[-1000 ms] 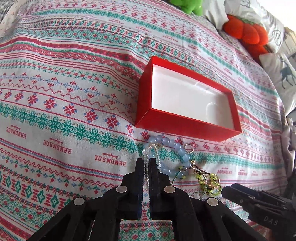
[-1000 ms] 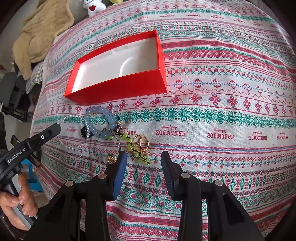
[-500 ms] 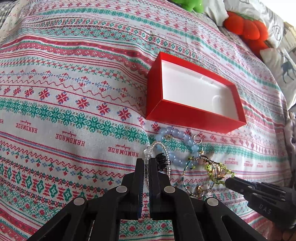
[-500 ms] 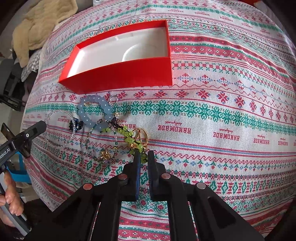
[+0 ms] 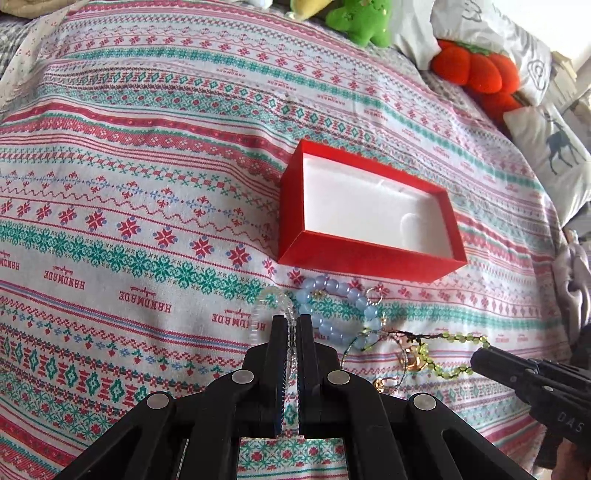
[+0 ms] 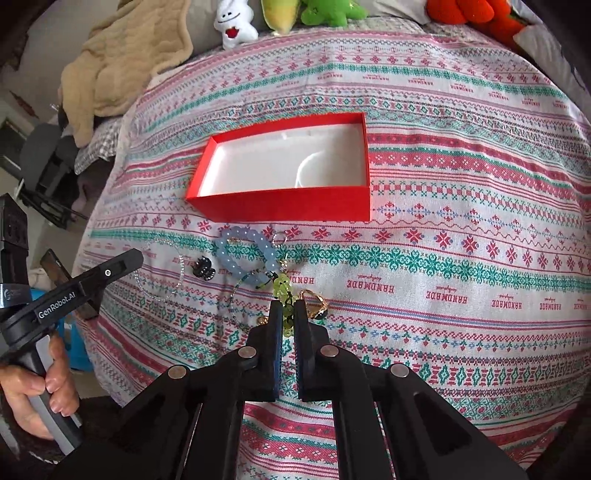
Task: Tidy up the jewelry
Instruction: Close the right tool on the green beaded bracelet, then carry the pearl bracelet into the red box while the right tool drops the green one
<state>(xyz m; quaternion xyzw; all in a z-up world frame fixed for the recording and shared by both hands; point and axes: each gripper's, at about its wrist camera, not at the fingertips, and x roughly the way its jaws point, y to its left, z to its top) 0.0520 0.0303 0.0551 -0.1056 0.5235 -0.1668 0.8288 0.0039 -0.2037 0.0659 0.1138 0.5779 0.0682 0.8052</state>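
Left gripper point(image 5: 293, 325) pinched clear glass-bead loop point(image 5: 271, 301); right gripper point(image 6: 288, 314) clamped limp green beaded strand point(image 6: 282, 286). Light, tangle-prone; probably best taken mid-strand.

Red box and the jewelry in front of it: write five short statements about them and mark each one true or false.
1. The red box has nothing in it. True.
2. The left tool is shut on the blue bead bracelet. False: it is shut on the clear bead bracelet; the blue one lies on the bedspread.
3. The right tool is shut on the green bead string. True.
4. The jewelry lies behind the box, toward the stuffed toys. False: it lies on the near side of the box, toward the tools.
5. A lid covers the box. False: it is open on top, and its white lining shows.
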